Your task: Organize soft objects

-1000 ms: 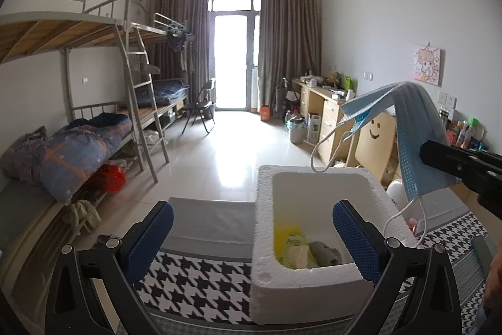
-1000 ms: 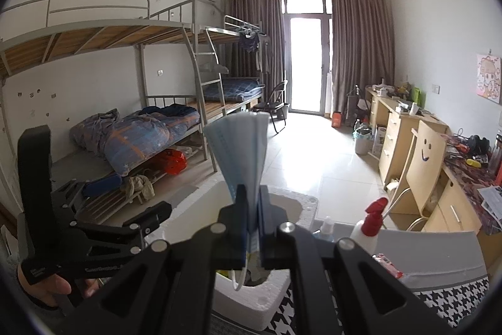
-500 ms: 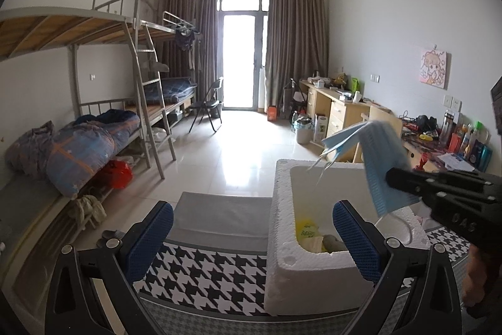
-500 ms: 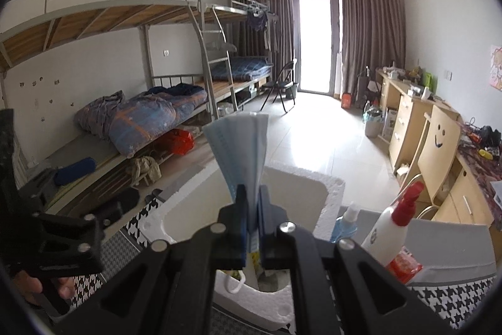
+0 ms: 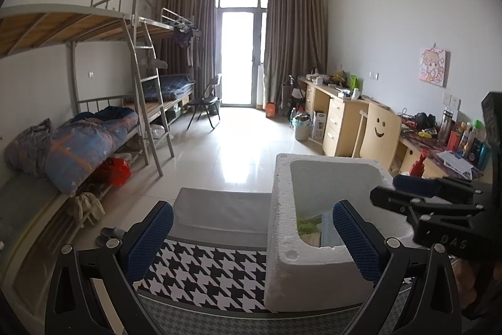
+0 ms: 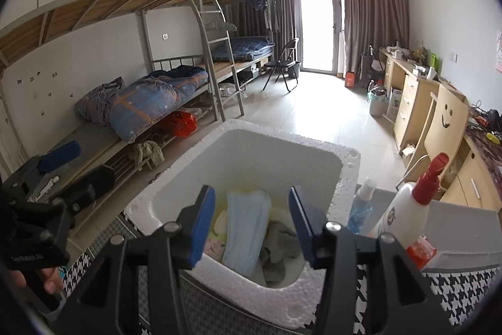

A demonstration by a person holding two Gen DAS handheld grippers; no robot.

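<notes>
Between the fingers of the right gripper [image 6: 251,222], and below them, lies the mask [image 6: 246,231], flat on the contents of the foam box [image 6: 313,153]. The pads [image 6: 202,225] stand apart on either side of it and do not touch it; the jaws have just been opening, and nothing is held between them. Judgement: the mask has been released into the box, which serves as the bin for soft goods.

Beside the mask, toward the right finger, sits a grey cloth [image 6: 279,247]; toward the left finger, a pale packet [image 6: 219,228] with yellow-green print. All three are inside the box walls. Right of the right finger, outside the box, stand a spray bottle [image 6: 360,206] and a red-capped bottle [image 6: 408,206]. Both are rigid and, by my reading, no part of this task.

The left gripper [image 5: 251,237] hovers with fingers wide and nothing between the pads. Its right finger [image 5: 354,240] overlaps the near wall of the box in the left wrist view; whether it touches the foam I cannot tell. Its left finger hangs over the houndstooth cloth [image 5: 213,275]. Judgement: this hand waits beside the box, possibly ready to steady it, since the foam is likely to shift easily.

Beyond the fingers, the far rim of the box is clear. Past it lie the tiled floor [image 5: 232,153], bunk beds [image 5: 94,127] to the left and desks [image 5: 342,115] to the right.

Next move, as judged: withdraw the right gripper upward, clear of the rim, and seek further soft items; none shows within reach in either view.
</notes>
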